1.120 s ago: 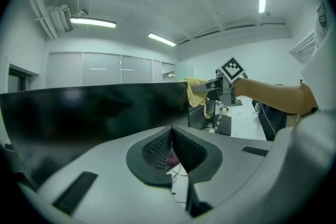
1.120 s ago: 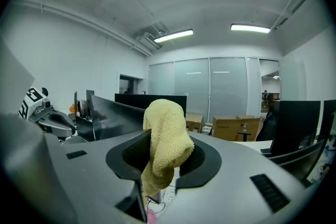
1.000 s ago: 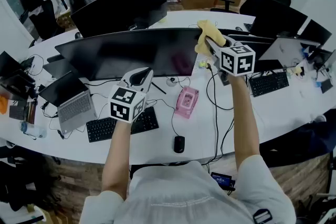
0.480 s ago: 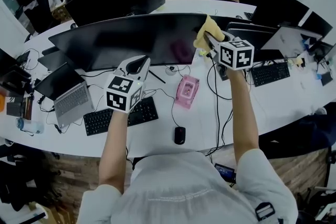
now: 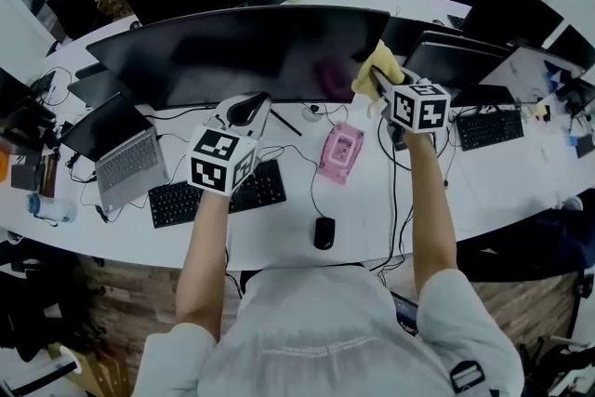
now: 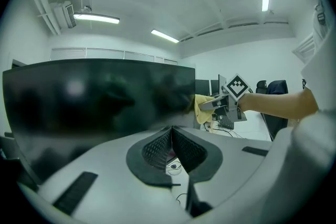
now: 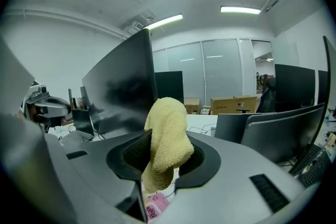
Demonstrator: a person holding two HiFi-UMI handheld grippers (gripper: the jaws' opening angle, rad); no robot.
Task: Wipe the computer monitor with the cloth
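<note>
I log a white short-sleeved shirt (image 5: 316,330) on the person. The left hand-held gripper (image 5: 244,112) and the right hand-held gripper (image 5: 379,79) each have a pale grey shell, black ribbed pads (image 6: 157,147) and a white cube (image 5: 223,172) bearing black square markers.

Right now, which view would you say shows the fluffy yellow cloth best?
The right gripper view: the fluffy yellow cloth sits large, pinched between the jaws. The head view shows it small; the left gripper view, distant.
</note>
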